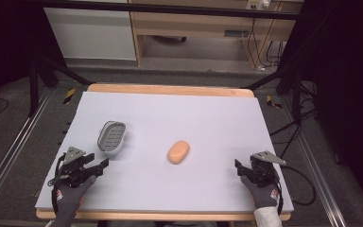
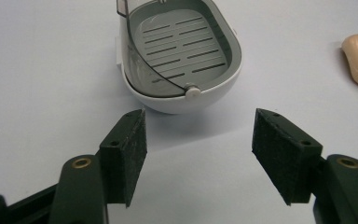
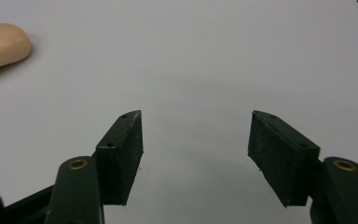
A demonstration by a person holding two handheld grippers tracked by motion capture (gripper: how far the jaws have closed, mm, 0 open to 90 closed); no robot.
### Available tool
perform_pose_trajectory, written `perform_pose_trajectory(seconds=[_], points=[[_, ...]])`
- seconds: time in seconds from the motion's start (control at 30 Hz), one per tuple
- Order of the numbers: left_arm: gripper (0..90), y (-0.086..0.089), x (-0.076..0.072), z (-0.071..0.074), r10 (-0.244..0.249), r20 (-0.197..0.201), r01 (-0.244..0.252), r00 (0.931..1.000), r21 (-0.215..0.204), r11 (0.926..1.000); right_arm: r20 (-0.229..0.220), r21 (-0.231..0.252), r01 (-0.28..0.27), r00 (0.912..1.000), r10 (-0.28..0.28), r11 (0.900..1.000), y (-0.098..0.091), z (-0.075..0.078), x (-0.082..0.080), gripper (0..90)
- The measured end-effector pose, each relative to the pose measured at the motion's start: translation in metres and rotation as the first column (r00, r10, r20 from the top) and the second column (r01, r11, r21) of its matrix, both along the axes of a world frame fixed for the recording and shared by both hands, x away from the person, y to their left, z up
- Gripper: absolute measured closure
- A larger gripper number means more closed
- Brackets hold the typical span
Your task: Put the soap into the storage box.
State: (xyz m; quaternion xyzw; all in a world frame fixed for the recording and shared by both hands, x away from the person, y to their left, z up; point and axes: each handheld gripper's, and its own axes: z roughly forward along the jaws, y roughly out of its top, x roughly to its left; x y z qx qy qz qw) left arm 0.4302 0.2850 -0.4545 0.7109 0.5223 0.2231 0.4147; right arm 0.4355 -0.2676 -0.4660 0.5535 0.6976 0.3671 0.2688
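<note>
Bar of soap lies loose mid-table, soap dish to its left, both grippers empty and wide apart.

The peach soap bar (image 1: 178,152) sits on the pale mat (image 1: 208,118), well apart from the grey slatted soap dish (image 1: 111,137), whose clear hinged lid (image 2: 137,51) stands raised. The left gripper (image 1: 97,166) is spread open just short of the dish; the right gripper (image 1: 240,166) is likewise open over bare mat. The rounded bar could likely squirt from the pads, and a nudge could slide the light dish.
</note>
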Motion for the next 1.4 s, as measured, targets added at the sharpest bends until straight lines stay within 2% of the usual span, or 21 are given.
perform_pose_trajectory(seconds=[0.63,1.0,1.27,1.4], points=[[32.2,-0.012,-0.003,0.010,-0.045,0.009,0.046,0.9989,-0.023,0.9987,0.019,-0.037,0.003,0.9998,-0.002,0.9993,0.003,0.001,-0.004,42.7],[30.7,-0.022,-0.002,0.019,-0.063,0.019,0.063,0.9978,-0.023,0.9977,0.019,-0.031,-0.014,0.9997,0.015,0.9994,0.005,0.004,-0.006,55.0],[29.6,-0.027,-0.004,0.025,-0.085,0.028,0.085,0.9960,-0.019,0.9962,0.015,-0.034,-0.007,0.9999,0.007,0.9994,0.006,0.004,-0.006,59.2],[27.9,-0.029,-0.004,0.029,-0.080,0.042,0.080,0.9959,-0.017,0.9966,0.018,-0.032,-0.010,0.9998,0.010,0.9994,0.005,0.005,-0.006,61.4]])
